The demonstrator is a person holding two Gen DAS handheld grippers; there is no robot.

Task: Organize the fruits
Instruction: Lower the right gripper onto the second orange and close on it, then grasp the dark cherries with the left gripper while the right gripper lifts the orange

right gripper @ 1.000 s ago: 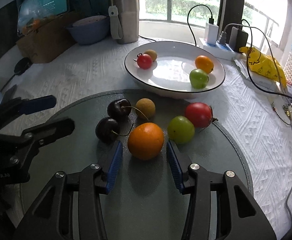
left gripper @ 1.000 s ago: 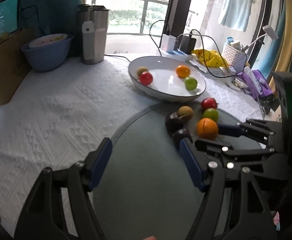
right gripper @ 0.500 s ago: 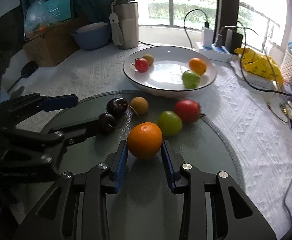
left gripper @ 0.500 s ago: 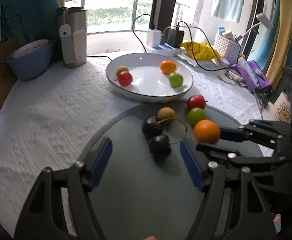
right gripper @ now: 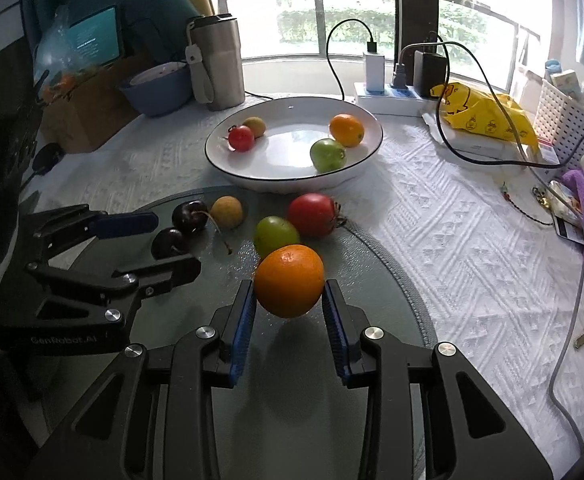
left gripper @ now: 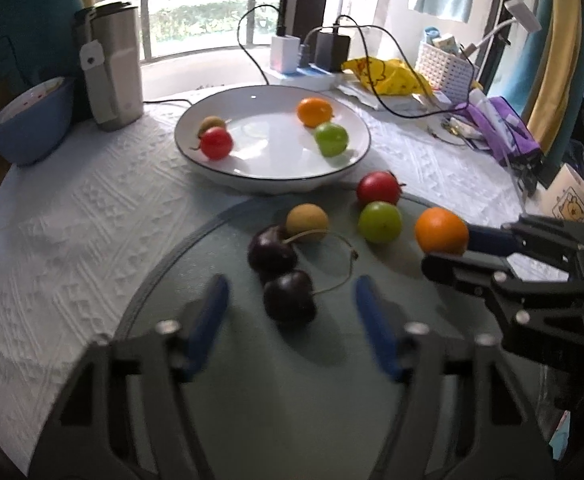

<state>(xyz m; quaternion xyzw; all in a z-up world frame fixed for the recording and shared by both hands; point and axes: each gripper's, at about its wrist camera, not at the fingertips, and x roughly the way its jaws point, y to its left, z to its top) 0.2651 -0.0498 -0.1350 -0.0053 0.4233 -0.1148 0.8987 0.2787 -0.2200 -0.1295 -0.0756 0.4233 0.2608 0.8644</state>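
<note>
The orange [right gripper: 289,280] sits clamped between the blue pads of the right gripper [right gripper: 289,308], lifted just clear of the round glass board [right gripper: 372,280]; its shadow falls on the glass below it. In the left wrist view the same orange [left gripper: 440,230] shows at the tip of that gripper, just beside the green fruit [left gripper: 380,222] and the red fruit [left gripper: 378,187].

To the left, the left gripper [left gripper: 289,312] straddles the nearer cherry [left gripper: 289,297]. Its jaws have just been closing, with the cherry between them, but the pads are not yet on it, so the fingers stand apart. The second cherry [left gripper: 271,248] lies touching the first, and their long stems arc toward the brown fruit [left gripper: 307,222].

Beyond the board, the white plate [left gripper: 195,160] already holds an orange, a green, a red and a brown fruit, so the likely plan is to carry both picks there.

For the orange, a steady, light squeeze should do; it looks firm and round, and may roll once released, so lowering it low into the plate near its twin seems wise. For the cherry, the pads should close on the fruit's body, not the stem, and gently, since the skin probably bruises. The neighbouring cherry may be dragged along if the stems are joined; I cannot tell whether they are.
</note>
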